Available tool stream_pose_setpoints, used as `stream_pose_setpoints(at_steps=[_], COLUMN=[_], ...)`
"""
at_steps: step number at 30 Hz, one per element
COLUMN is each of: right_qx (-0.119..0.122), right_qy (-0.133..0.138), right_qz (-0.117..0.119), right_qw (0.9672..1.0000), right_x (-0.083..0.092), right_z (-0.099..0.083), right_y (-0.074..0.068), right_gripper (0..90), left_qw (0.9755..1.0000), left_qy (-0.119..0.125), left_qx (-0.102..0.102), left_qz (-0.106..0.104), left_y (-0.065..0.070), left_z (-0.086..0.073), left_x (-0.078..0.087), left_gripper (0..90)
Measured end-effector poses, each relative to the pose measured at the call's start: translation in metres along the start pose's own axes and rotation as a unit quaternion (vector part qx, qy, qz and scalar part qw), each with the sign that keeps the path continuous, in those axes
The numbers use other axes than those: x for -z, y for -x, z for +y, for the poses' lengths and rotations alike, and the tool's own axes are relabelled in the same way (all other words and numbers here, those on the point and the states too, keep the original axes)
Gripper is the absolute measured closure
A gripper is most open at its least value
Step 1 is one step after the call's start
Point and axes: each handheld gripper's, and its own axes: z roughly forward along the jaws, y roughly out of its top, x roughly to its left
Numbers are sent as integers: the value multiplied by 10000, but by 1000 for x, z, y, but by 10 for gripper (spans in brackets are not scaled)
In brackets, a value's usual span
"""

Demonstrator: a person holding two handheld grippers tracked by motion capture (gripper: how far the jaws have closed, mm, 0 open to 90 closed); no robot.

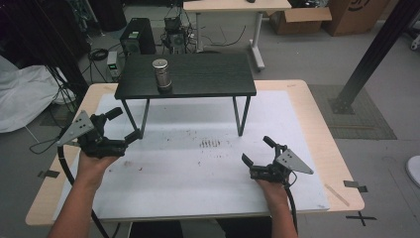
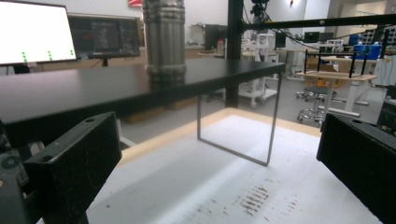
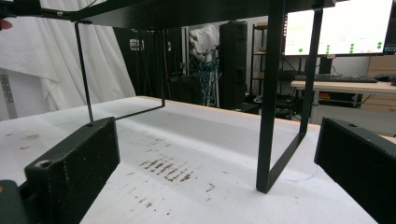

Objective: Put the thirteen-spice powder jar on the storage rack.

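A ribbed metal cylinder (image 1: 161, 74) stands upright on the left part of a low black shelf (image 1: 208, 74) that rests on thin black legs over the white mat. In the left gripper view the cylinder (image 2: 164, 42) rises above the shelf top (image 2: 93, 88). My left gripper (image 1: 123, 126) is held near the shelf's front left leg, open and empty. My right gripper (image 1: 257, 150) hovers over the mat's right front, open and empty. In the right gripper view the shelf's leg frame (image 3: 273, 102) stands just ahead of the jaws.
The white mat (image 1: 198, 163) covers a wooden table (image 1: 317, 124) and has dark smudges (image 1: 210, 144) near its middle. A black post (image 1: 369, 54) stands on the floor at the right. Computers, cables and another desk lie beyond the table.
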Motion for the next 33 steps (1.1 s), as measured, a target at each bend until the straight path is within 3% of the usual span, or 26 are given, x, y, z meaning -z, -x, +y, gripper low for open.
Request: stream_pose_setpoints(at_steps=[10,16,22,26,33], right_qx=[-1,-6,7,12,14], right_qy=[9,3,8,5,5], right_qz=[4,3,3,3,1], right_qw=[10000,10000,10000,10000,10000], right_x=[0,0,0,0,0], right_z=[0,0,0,0,0], right_y=[0,0,0,0,0], right_gripper=[0,0,0,0,0], left_qw=[9998,9998,9994,9996,9992], left_qy=[165,30,53,-39,-80], left_qx=[107,106,146,175,272], left_qz=[95,194,301,222,285], left_y=[-5,-7,-7,-7,-9], left_z=[-24,-41,-58,-71,-91], left_x=[6,8,10,10,12], left_gripper=[2,2,2,2,2])
